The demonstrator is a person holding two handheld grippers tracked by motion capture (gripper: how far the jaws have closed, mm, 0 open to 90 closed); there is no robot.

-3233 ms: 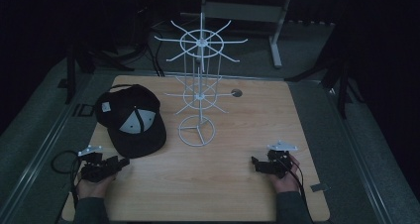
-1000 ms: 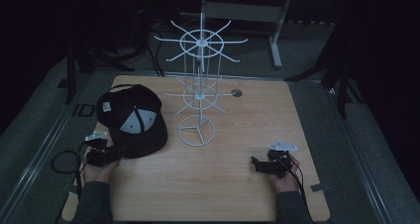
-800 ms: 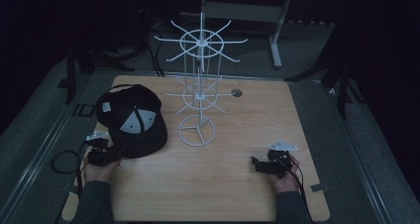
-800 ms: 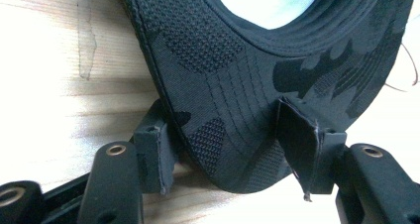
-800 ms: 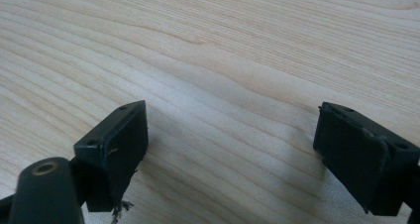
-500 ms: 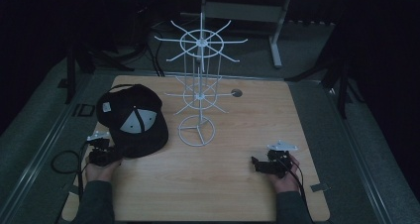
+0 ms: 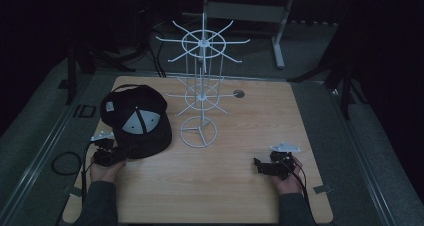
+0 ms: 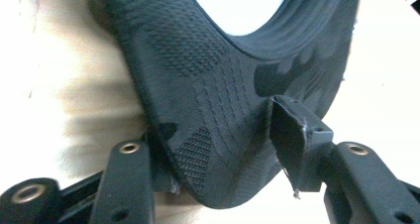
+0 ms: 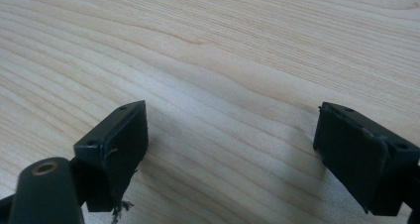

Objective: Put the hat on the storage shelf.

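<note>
A black cap (image 7: 136, 120) with a white panel lies at the table's left, its brim toward the person. My left gripper (image 7: 106, 152) is at the brim's near edge. In the left gripper view the textured brim (image 8: 208, 110) runs between the two jaws, over the left one and behind the right pad (image 8: 292, 140). The jaws stand partly apart around it. A white wire spinner rack (image 7: 200, 86) stands mid-table. My right gripper (image 7: 260, 166) rests low at the front right, open over bare wood (image 9: 233, 140).
The rack's round wire base (image 7: 199, 133) sits just right of the cap. A small round grommet (image 7: 238, 93) is set in the table (image 7: 260, 121) at the back. A cable loop (image 7: 65, 162) lies off the left edge. Desk legs stand in the dark behind.
The left gripper has swung in from the front left up to the cap's brim and has held there for the last second. The right gripper and the cap have stayed put.
</note>
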